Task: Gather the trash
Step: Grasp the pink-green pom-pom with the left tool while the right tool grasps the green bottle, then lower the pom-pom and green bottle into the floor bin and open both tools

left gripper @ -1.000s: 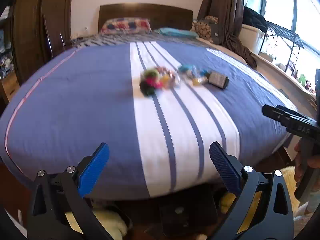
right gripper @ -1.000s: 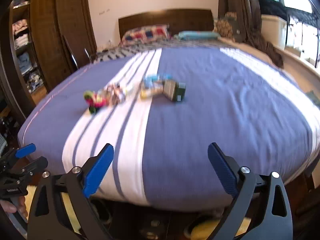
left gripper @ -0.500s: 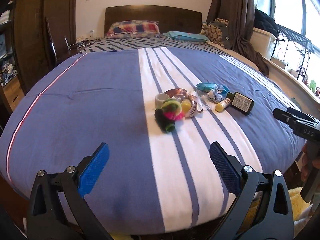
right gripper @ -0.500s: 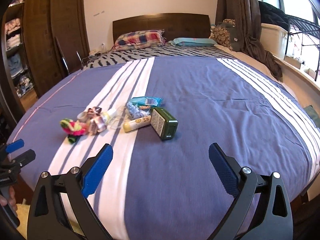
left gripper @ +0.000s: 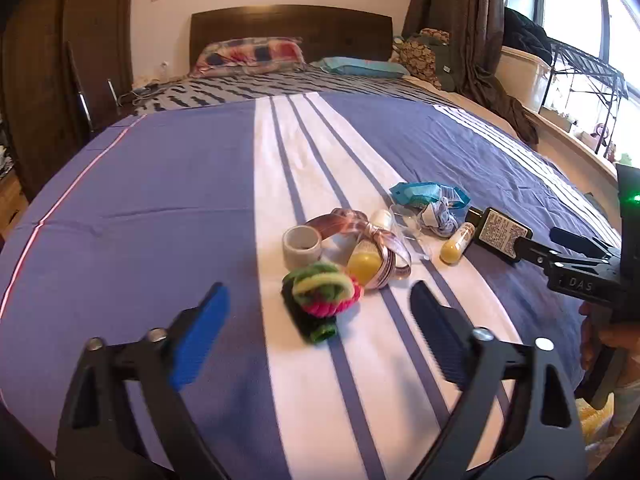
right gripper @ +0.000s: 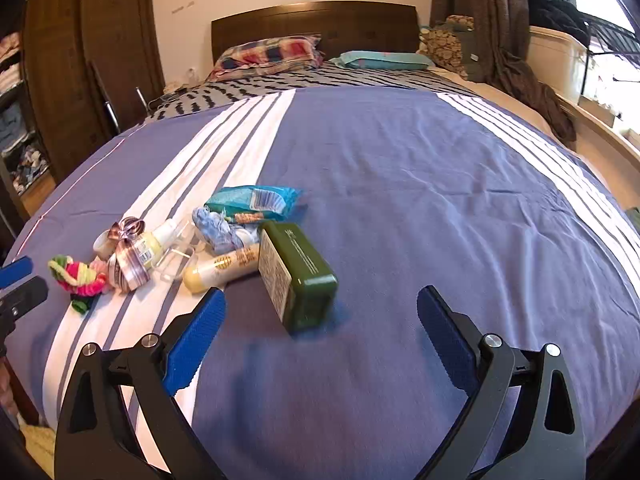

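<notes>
My left gripper (left gripper: 318, 334) has its fingers closing with nothing gripped; the fuzzy pink-and-green yarn ball (left gripper: 322, 288) lies on the bed (left gripper: 160, 208) just ahead, between the tips. My right gripper (right gripper: 320, 320) stands released, the glossy dark green box (right gripper: 298, 276) lying tilted between its fingers, untouched. Only the right view shows the yellow tube (right gripper: 222, 268) touching that box.
</notes>
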